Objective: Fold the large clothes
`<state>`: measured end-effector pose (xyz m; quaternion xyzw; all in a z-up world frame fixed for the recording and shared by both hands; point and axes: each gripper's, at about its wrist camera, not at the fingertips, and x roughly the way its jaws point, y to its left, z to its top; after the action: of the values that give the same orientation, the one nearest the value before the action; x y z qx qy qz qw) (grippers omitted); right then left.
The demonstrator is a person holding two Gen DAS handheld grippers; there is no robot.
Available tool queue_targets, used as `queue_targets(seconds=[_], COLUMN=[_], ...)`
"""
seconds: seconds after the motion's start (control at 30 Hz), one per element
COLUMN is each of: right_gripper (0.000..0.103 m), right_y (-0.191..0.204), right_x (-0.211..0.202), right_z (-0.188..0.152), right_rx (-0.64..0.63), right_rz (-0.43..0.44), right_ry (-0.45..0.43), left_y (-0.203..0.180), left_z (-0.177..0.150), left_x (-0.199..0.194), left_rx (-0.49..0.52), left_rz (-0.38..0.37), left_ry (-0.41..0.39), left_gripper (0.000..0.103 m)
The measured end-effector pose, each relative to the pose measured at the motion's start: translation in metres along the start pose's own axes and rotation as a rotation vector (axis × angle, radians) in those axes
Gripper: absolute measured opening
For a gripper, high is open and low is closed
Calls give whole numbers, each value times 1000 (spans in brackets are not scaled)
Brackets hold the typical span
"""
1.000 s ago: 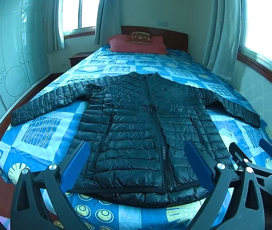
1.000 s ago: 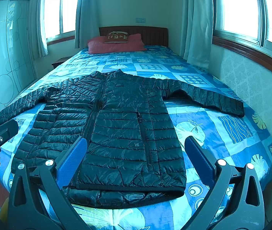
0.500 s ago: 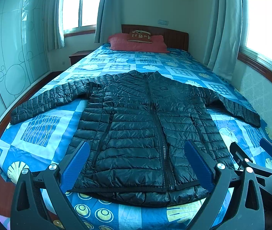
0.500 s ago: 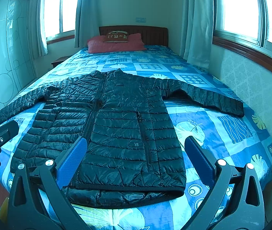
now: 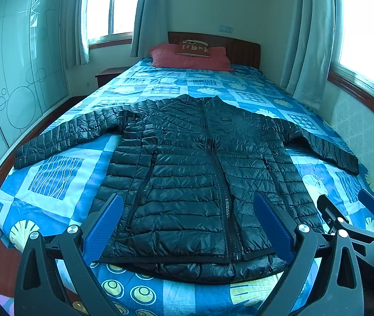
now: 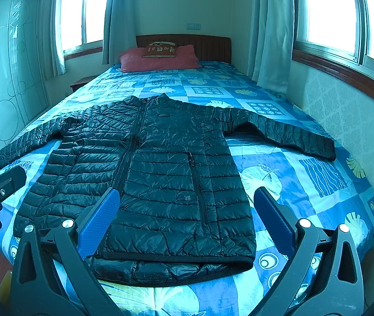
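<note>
On one bed [image 5: 55,173], one black jacket [image 5: 200,173]; two tongs gape.

a black quilted puffer jacket [image 5: 200,173] is lying flat, front up and zipped. its sleeves are spreading out sideways across the blue patterned bedspread [image 5: 55,179].

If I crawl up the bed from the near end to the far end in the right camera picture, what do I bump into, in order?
Right gripper → black puffy jacket → bare blue patterned bedspread → red pillow with a small brown cushion on it → wooden headboard.
</note>
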<state>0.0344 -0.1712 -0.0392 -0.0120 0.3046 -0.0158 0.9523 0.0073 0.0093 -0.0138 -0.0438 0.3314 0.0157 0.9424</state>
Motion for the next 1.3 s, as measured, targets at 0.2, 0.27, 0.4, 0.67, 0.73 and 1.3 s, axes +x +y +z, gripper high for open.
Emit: queue_targets(seconds=[0.2, 0.27, 0.4, 0.67, 0.73, 1.3], right_gripper=[101, 101, 101, 101, 101, 101], right_y=[1, 1, 1, 1, 2, 3], right_x=[0, 0, 0, 1, 1, 13], right_z=[0, 0, 0, 0, 0, -9], right_rx=[-1, -1, -1, -1, -2, -9], right_rz=[0, -1, -1, -1, -1, -1], right_ry=[1, 1, 2, 4, 4, 15], left_y=[-1, -1, -1, 0, 0, 4], left_z=[-1, 0, -1, -3, -3, -1], left_x=[0, 0, 0, 3, 4, 11], left_rx=[-2, -2, -2, -6, -7, -12], left_rz=[1, 1, 1, 1, 1, -1], left_ry=[3, 2, 2, 14, 14, 36], left_gripper=[98, 98, 98, 98, 98, 98])
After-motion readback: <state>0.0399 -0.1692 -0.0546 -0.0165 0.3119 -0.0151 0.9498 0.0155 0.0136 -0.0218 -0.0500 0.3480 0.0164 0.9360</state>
